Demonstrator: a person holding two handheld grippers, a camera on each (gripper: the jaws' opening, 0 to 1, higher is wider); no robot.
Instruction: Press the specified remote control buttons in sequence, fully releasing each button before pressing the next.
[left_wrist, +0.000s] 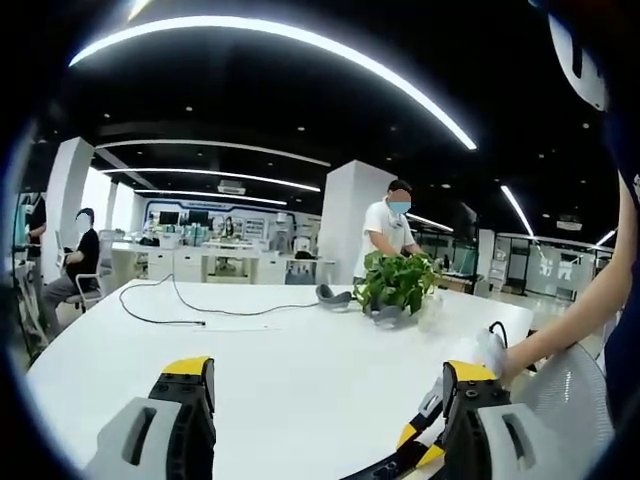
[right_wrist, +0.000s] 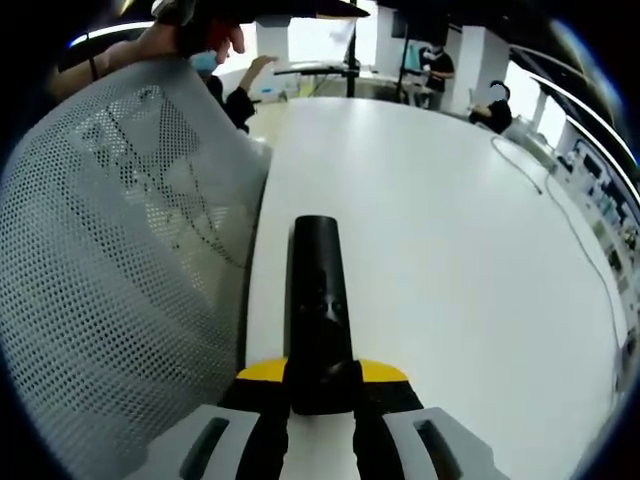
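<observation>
A wide white desk (left_wrist: 300, 370) with a rounded edge carries everything. In the right gripper view its bare top (right_wrist: 450, 250) runs away toward distant office furniture, and a grey mesh chair back (right_wrist: 110, 280) stands against its edge on that view's left side. The same mesh chair back (left_wrist: 570, 400) shows at the lower right of the left gripper view, where a person's hand (left_wrist: 520, 358) reaches in beside it.

Near the far side of the desk sits a leafy green potted plant (left_wrist: 398, 282), with a grey object just beside it on the left. A thin black cable (left_wrist: 180, 305) loops across the desk top, well apart from the plant. A person in a white shirt (left_wrist: 388, 232) stands behind the plant, and another person sits at the far left.

The left hand-held gripper (left_wrist: 330, 400) hovers over the desk with its 2 yellow-tipped jaws spread wide and nothing between them.

The right hand-held gripper (right_wrist: 320, 385) is clamped on the near end of a black remote control (right_wrist: 317, 300), which points straight ahead along the jaws above the desk, close to the chair-side edge. Its buttons are too dark to make out.
</observation>
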